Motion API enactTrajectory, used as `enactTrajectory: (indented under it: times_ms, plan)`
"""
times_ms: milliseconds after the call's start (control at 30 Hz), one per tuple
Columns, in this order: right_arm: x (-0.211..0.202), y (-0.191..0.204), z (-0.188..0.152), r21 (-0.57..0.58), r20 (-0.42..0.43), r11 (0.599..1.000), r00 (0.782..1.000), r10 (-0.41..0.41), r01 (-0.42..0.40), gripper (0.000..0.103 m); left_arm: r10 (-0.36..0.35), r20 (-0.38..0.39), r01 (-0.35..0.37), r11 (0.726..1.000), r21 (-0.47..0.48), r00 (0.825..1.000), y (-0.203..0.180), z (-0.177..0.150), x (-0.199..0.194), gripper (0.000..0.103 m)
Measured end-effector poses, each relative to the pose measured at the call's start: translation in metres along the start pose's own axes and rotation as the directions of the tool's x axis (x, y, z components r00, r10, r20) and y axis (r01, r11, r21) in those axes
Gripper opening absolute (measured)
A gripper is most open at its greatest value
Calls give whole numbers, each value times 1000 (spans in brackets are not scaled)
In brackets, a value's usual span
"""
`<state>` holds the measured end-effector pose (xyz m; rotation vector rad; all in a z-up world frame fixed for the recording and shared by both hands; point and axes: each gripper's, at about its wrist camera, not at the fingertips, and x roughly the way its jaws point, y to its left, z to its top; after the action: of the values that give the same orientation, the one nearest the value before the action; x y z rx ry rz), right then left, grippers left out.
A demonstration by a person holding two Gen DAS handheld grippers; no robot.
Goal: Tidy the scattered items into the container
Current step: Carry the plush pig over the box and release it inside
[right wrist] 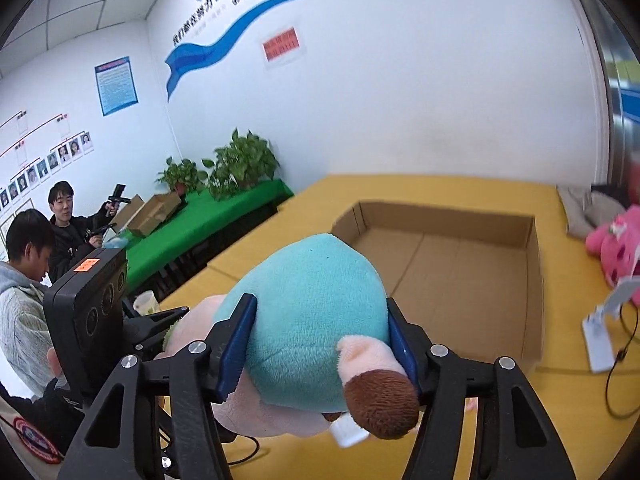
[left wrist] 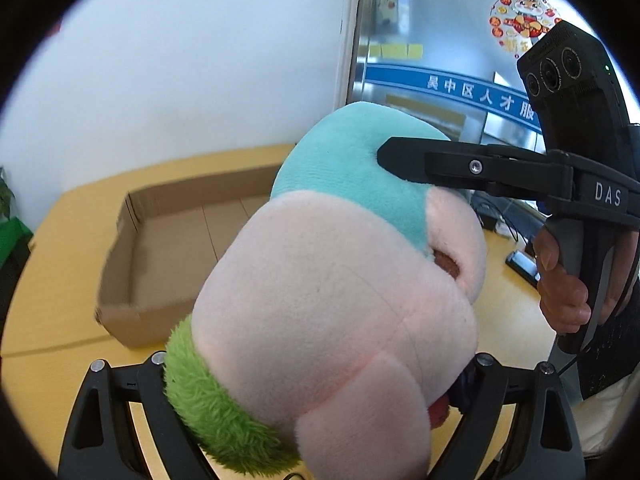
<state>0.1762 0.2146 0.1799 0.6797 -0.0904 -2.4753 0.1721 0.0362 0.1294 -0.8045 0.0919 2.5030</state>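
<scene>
Only the right wrist view shows a pink toy (right wrist: pixel 614 248) at the worktop's (right wrist: pixel 460 188) right edge; both grippers (left (left wrist: pixel 320 364), right (right wrist: pixel 322 344)) grasp the pink-and-teal plush (left wrist: pixel 332 288) above the worktop, before the empty cardboard box (right wrist: pixel 460 264)

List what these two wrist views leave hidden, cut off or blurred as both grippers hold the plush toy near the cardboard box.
- Left wrist view: the plush toy covers the left gripper pads, so their contact is unseen.
- Left wrist view: the toy hides the cardboard box right side.
- Right wrist view: the toy's pink lower body sits behind the right gripper.
- Right wrist view: the pink toy is cut off by the lens edge and blurred.
</scene>
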Motion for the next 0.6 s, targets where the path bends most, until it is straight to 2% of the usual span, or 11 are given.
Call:
enactTrajectory:
  times_ms: [267,600]
  plan:
    - [-5,7,57,-50,97,999,995,3,2,66,42,67,-45,997,54,997,23,55,-9,92]
    - [43,-19,119,-53,81,998,996,26,-22,66,35,69,-37,999,34,997,81,110,24,91]
